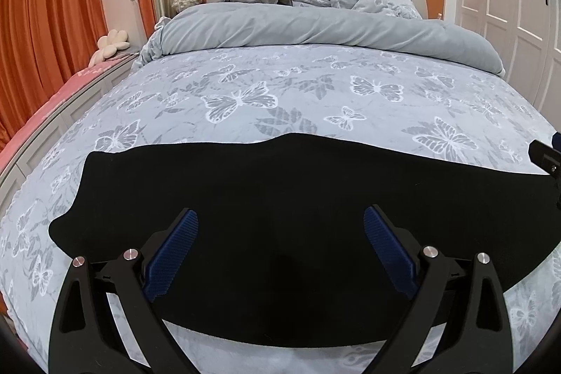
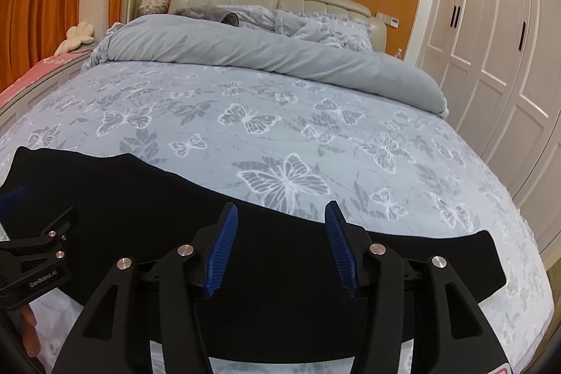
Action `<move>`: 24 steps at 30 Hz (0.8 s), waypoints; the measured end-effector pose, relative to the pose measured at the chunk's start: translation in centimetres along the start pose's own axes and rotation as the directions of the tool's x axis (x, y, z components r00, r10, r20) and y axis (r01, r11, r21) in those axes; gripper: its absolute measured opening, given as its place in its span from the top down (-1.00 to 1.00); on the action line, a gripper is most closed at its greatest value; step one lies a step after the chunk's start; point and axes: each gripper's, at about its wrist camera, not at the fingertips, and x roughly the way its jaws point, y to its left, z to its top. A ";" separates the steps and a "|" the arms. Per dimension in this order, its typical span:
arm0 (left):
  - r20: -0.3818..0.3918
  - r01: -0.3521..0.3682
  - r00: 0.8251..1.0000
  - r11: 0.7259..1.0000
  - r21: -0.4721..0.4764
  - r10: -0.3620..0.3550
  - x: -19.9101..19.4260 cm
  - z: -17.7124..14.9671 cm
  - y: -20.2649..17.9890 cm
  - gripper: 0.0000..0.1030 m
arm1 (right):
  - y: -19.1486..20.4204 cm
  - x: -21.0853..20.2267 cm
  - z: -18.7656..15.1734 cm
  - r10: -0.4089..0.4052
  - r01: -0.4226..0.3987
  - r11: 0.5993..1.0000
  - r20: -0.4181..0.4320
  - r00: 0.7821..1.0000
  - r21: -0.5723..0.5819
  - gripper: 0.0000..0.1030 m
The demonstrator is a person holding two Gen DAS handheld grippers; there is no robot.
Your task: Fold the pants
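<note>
Pants [image 1: 280,195]: black, spread flat across near end of bed [image 1: 315,86]. Left gripper [image 1: 280,219] above them, jaws wide apart, empty. Right gripper [image 2: 281,216] likewise over pants, jaws apart, nothing clamped.

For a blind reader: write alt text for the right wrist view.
Black pants lie spread flat across a butterfly-print bed, with the open right gripper above them, nothing between its blue fingers. The left gripper shows at the left edge.
</note>
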 end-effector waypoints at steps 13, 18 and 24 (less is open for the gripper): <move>0.013 -0.004 1.000 1.000 0.017 0.004 -0.2 0.1 -0.7 -0.82 | -0.1 -2.2 0.6 -0.008 0.007 1.000 0.071 0.997 0.007 0.01; 0.013 0.000 1.000 1.000 0.027 0.000 -0.4 0.0 -1.2 -0.83 | -0.1 -2.1 0.7 -0.009 0.008 1.000 0.055 0.998 0.012 0.01; 0.008 -0.001 1.000 0.999 0.040 0.001 -0.4 -0.2 -1.7 -0.83 | -0.1 -2.2 0.6 -0.011 0.010 1.000 0.048 0.999 0.015 0.01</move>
